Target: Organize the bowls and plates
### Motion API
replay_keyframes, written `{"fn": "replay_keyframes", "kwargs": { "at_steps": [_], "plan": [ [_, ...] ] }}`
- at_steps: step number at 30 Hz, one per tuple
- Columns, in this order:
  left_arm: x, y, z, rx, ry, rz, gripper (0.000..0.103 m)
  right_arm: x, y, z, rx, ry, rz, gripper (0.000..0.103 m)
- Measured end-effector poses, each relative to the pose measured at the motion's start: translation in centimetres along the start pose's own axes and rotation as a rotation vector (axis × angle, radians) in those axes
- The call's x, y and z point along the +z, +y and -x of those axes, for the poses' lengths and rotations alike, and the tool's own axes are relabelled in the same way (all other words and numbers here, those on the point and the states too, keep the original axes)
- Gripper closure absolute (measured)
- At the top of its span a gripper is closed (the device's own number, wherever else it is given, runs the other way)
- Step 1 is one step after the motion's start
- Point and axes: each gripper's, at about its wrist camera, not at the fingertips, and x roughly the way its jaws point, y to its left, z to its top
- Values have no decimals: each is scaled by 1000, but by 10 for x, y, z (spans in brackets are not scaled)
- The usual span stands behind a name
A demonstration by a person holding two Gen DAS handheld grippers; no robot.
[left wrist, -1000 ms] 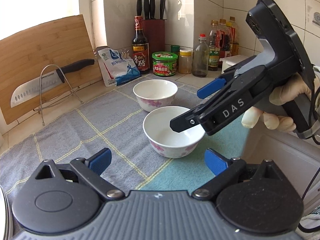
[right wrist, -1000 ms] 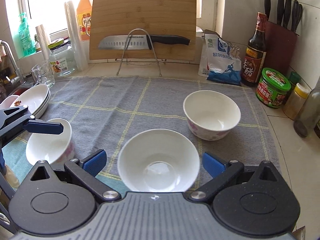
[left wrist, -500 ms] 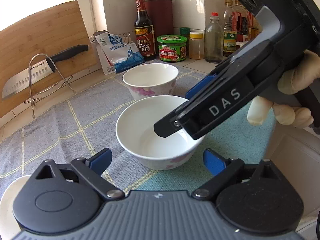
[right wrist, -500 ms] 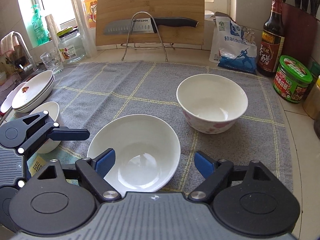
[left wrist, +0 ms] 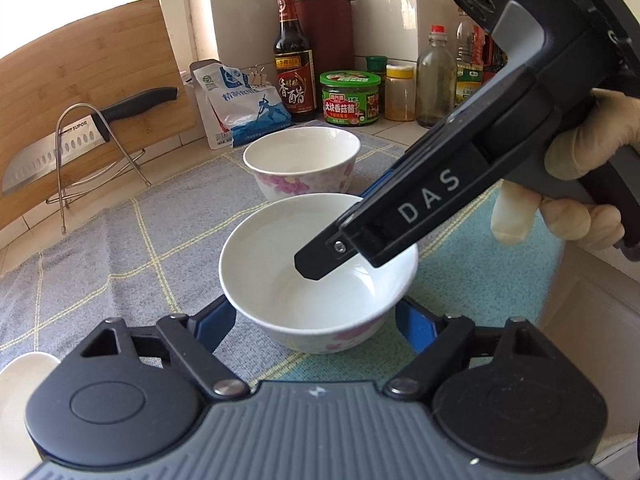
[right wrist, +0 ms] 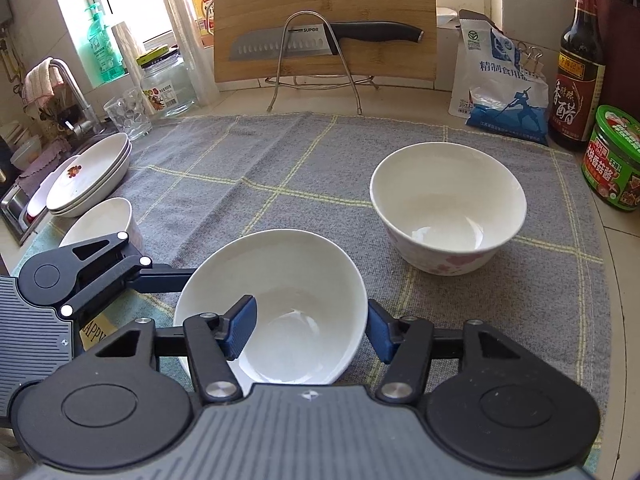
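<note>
Clamping the near bowl's [right wrist: 280, 304] rim, the right hand-held gripper [right wrist: 312, 328] has one pad inside and one outside, its jaws just closed. The left hand-held gripper [left wrist: 316, 320] has been closing and straddles the same bowl on the grey cloth [right wrist: 280, 160] covering the worktop; contact unclear.

The right gripper [right wrist: 310, 330] has just been closing on the near white ceramic bowl [right wrist: 276, 304]: one blue pad sits inside the rim, the other against the outer wall. The left gripper [right wrist: 160, 276] touches that bowl's left side. A second white floral bowl [right wrist: 448, 208] stands right of it, behind, on the grey checked cloth [right wrist: 260, 168].
</note>
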Motion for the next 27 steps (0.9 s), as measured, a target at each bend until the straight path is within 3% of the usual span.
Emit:
{"fn": "replay_keyframes", "kwargs": {
  "at_steps": [11, 27],
  "plan": [
    [3, 1, 4, -3, 9, -9, 18, 5, 3, 5, 16, 15, -15, 40],
    [10, 21, 47, -46, -4, -44, 18, 11, 38, 27, -1, -1, -43, 40]
  ]
}}
